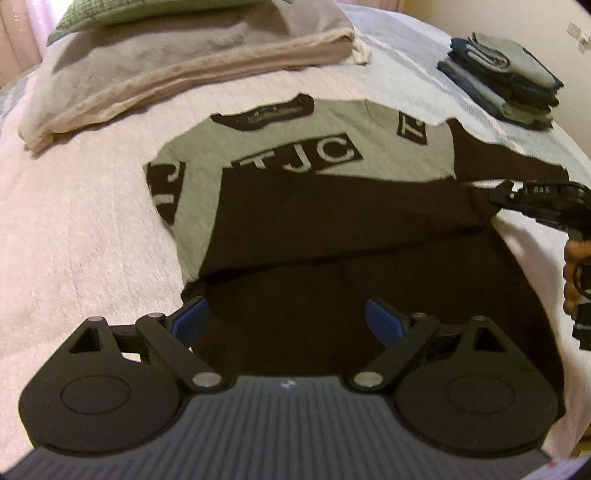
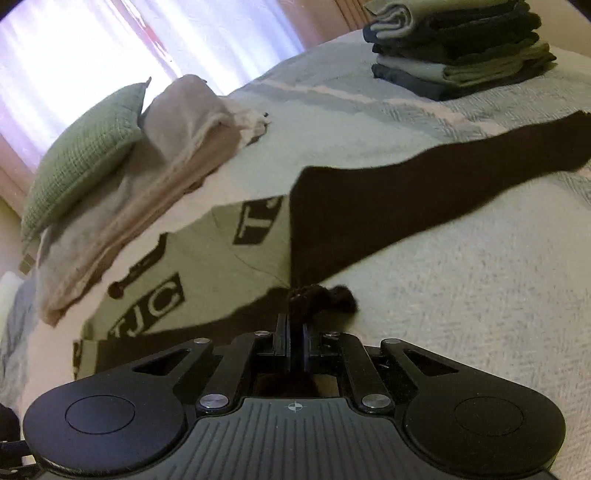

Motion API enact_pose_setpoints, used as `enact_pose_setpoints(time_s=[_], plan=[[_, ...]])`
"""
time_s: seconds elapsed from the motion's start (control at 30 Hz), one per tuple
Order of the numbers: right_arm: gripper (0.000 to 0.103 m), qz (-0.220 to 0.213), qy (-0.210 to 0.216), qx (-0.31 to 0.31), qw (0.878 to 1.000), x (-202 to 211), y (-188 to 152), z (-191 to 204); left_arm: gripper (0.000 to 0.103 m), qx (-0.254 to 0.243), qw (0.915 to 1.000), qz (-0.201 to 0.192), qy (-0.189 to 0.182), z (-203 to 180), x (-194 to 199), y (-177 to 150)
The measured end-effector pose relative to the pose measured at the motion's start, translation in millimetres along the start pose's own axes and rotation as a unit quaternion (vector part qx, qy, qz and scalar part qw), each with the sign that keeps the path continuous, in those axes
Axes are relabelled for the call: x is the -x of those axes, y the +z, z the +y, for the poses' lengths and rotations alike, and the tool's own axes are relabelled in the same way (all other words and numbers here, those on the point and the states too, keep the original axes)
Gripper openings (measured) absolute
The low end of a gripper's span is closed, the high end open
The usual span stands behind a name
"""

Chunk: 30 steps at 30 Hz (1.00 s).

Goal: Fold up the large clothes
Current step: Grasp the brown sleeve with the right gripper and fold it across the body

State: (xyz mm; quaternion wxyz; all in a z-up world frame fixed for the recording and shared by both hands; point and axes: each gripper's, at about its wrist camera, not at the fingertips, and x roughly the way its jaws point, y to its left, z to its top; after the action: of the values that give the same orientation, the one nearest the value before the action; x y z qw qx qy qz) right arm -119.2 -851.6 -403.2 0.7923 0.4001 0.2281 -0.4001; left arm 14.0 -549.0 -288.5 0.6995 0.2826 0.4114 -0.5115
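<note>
A grey and black sweater with "TJC" lettering lies spread face up on the bed, collar at the far side. Its lower black part shows a crease across it. My left gripper hangs open just above that black lower part, blue pads wide apart with nothing pinched. My right gripper is shut on a bunched bit of the sweater's black fabric at its right side; the left wrist view shows this gripper at the garment's right edge. The black sleeve stretches away over the bedspread.
A folded beige blanket with a green pillow on it lies behind the collar. A stack of folded clothes sits at the far right corner of the bed. A hand holds the right gripper's handle. Bright curtains hang beyond.
</note>
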Motion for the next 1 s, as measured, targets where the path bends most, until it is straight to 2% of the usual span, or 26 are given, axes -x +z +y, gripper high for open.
enact_pose_setpoints(time_s=[0.07,0.13,0.23,0.3,0.33,0.37,0.43,0.5,0.6,0.67,0.73,0.87,1.0], plan=[[0.002,-0.008,-0.012,0.004,1.000,4.5,3.4,8.0,0.089,0.004,1.0000,0.006,-0.001,2.8,-0.8,-6.2],[0.002,-0.036,-0.015,0.047,0.998,12.4,8.6,32.9,0.089,0.012,0.9999,0.010,0.001,7.9,2.3,-10.7],[0.002,-0.065,0.030,0.141,0.987,15.2,1.9,89.8,0.089,0.026,0.9996,0.009,0.004,20.2,13.7,-17.0],[0.003,-0.050,0.056,0.212,0.974,-3.5,-18.7,121.9,0.089,0.034,0.9993,0.009,0.009,30.1,19.8,-22.7],[0.007,-0.029,0.063,0.231,0.970,-16.7,-30.1,131.3,0.089,0.037,0.9992,0.010,0.012,34.6,21.7,-25.3],[0.012,0.001,0.068,0.234,0.970,-31.4,-40.3,136.5,0.090,0.041,0.9990,0.011,0.016,40.6,22.7,-29.0],[0.034,0.037,0.062,0.232,0.970,-47.7,-55.1,140.5,0.089,0.048,0.9986,0.012,0.020,50.3,24.5,-35.8],[0.040,0.041,0.061,0.228,0.971,-47.7,-63.8,140.6,0.089,0.054,0.9981,0.013,0.025,59.0,24.3,-42.5],[0.044,0.042,0.061,0.218,0.973,-43.2,-66.9,134.4,0.089,0.066,0.9974,0.012,0.026,67.4,25.8,-50.9],[0.045,0.073,0.047,0.199,0.976,-51.3,-63.4,128.4,0.089,0.071,0.9971,0.011,0.024,69.7,26.2,-52.9],[0.045,0.083,0.054,0.170,0.981,-49.5,-55.0,125.1,0.089,0.071,0.9973,0.008,0.020,69.0,27.3,-51.7],[0.046,0.050,0.058,0.150,0.986,-18.7,-34.6,123.4,0.089,0.055,0.9984,-0.006,0.013,61.0,33.8,-40.6],[0.055,0.030,0.022,0.135,0.990,15.1,-12.9,92.6,0.089,0.029,0.9994,-0.015,0.005,42.0,33.6,-22.4]])
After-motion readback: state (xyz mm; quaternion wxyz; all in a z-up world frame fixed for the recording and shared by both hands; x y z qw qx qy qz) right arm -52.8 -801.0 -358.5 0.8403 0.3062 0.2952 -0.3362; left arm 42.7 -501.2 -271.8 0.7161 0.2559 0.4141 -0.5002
